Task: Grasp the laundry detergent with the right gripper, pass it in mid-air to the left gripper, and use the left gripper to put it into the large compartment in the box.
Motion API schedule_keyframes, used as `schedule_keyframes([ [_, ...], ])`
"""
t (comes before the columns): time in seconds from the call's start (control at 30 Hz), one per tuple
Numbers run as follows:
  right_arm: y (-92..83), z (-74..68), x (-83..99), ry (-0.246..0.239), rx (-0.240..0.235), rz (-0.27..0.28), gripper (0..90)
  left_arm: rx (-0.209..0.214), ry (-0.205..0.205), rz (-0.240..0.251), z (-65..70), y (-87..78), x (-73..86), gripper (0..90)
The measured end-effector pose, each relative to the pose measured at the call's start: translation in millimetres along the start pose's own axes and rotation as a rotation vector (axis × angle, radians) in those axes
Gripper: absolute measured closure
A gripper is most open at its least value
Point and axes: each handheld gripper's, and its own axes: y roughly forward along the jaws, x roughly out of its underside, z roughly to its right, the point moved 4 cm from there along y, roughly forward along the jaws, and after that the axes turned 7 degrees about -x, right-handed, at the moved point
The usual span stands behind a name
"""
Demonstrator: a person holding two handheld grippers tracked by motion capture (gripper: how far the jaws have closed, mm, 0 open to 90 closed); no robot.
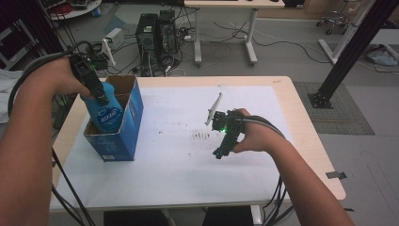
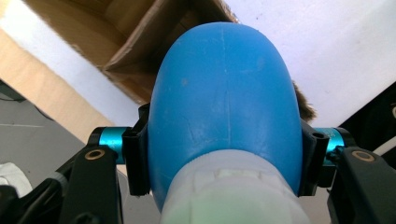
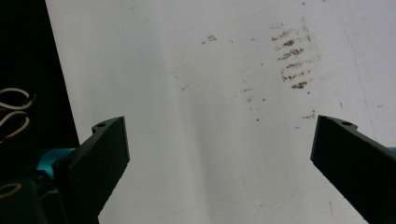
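- Nearest the camera are the person's forearms, coming in from the near edge: the left one (image 1: 23,141) rises up the left side, the right one (image 1: 301,179) lies low over the bench (image 1: 306,141).
- The left gripper (image 1: 96,92) points down and is clamped on a blue bottle (image 1: 106,110). In the left gripper view the jaws press the bottle's (image 2: 224,107) shoulders on both sides, with its white cap (image 2: 233,196) toward the camera.
- The bottle hangs bottom-first in the mouth of an open blue box (image 1: 129,127) at the left of the bench. Its lower part is already past the rim, and brown flaps (image 2: 140,46) show beyond it.
- I'd say the step in hand is packing: the bottle is going into the box but is not yet let go.
- The right gripper (image 1: 223,148) rests near the middle of the white sheet (image 1: 188,165), jaws wide apart with nothing between them, just right of some brown marks (image 1: 201,135).
- Next, as I judge it, the bottle needs lowering straight until it stands on the box floor, clear of the flaps, and only then should the jaws part.
- The box looks light, so the idle right gripper may have to steady it.
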Motion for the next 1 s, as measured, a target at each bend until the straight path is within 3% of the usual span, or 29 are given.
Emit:
schedule_keyframes([
  [0.03, 0.7, -0.3, 0.2, 0.003, 0.000, -0.001, 3.6, 0.005, 0.026, -0.016, 2.2, 14.9, -0.4, 38.0],
  [0.1, 1.3, -0.3, 0.3, 0.000, -0.002, 0.002, 3.6, 0.008, 0.034, -0.021, 5.3, 26.1, -0.8, 38.0],
  [0.4, 5.8, -1.9, 0.4, 0.000, -0.007, 0.001, 3.6, 0.014, 0.087, -0.036, 11.3, 64.0, -0.5, 38.1],
  [0.73, 10.0, -0.5, 2.2, 0.004, -0.013, 0.001, 3.6, 0.026, 0.107, -0.040, 11.7, 87.0, 3.1, 38.1],
  [1.0, 11.7, 0.0, 1.1, 0.001, -0.016, -0.002, 3.6, 0.029, 0.100, -0.032, 11.1, 88.7, 4.1, 38.0],
])
